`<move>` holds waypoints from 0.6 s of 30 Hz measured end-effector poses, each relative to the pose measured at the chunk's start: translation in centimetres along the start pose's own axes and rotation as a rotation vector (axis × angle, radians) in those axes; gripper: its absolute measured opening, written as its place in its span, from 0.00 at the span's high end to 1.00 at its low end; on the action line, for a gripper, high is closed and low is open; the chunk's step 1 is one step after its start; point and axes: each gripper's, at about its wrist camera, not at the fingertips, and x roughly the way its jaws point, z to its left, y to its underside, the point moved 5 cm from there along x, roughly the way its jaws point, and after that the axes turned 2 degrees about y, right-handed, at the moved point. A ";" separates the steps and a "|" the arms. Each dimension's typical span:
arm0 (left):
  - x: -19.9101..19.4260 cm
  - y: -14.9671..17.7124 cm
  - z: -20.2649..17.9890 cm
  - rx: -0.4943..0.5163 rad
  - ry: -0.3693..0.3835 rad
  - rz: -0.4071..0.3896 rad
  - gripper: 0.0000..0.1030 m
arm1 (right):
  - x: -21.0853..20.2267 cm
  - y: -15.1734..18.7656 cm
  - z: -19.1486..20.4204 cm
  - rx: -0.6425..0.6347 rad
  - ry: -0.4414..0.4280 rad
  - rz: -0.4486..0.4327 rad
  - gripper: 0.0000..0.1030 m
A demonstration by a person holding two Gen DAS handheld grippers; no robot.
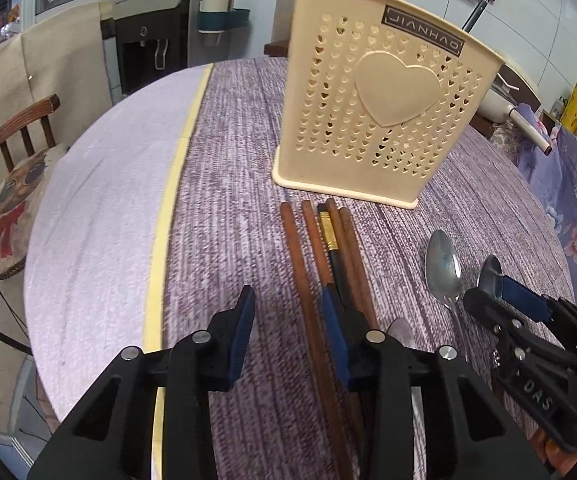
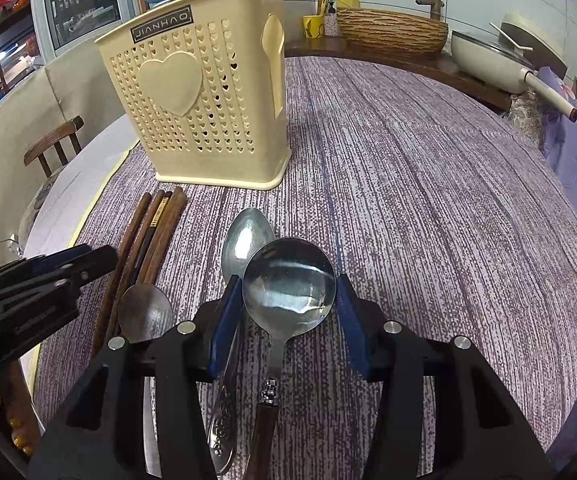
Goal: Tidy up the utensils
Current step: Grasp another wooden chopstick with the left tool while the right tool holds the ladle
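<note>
A cream perforated utensil holder [image 1: 368, 120] [image 2: 200, 120] stands upright at the back of the table. Several brown chopsticks and one black one [image 1: 308, 240] [image 2: 156, 232] lie in front of it. My left gripper [image 1: 288, 316] [image 2: 88, 260] is open low over them, with one brown chopstick between its fingers and a gap on the left. My right gripper [image 2: 288, 280] [image 1: 484, 292] is shut on the bowl of a round steel spoon [image 2: 288, 284] [image 1: 490, 276] with a wooden handle. An oval spoon [image 2: 246, 236] [image 1: 442, 268] and a smaller spoon [image 2: 144, 312] lie on the cloth.
A purple-grey cloth [image 2: 428, 200] covers the round table, with a yellow strip [image 1: 168, 200] and a pale part to the left. A wooden chair [image 1: 20, 128] stands beyond the left edge. A white pan [image 2: 488, 64] and a woven basket [image 2: 392, 28] sit behind.
</note>
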 end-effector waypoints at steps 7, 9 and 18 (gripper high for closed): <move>1.1 -0.8 -0.5 0.023 -0.028 0.014 0.71 | -0.4 0.1 -0.1 0.005 0.000 -0.006 0.53; 1.2 -0.9 -0.4 0.020 -0.027 0.018 0.72 | -0.4 0.2 -0.3 0.006 -0.004 -0.005 0.53; 1.0 -0.7 0.5 -0.017 -0.006 0.029 0.74 | -0.7 0.3 -0.5 0.012 -0.009 -0.010 0.53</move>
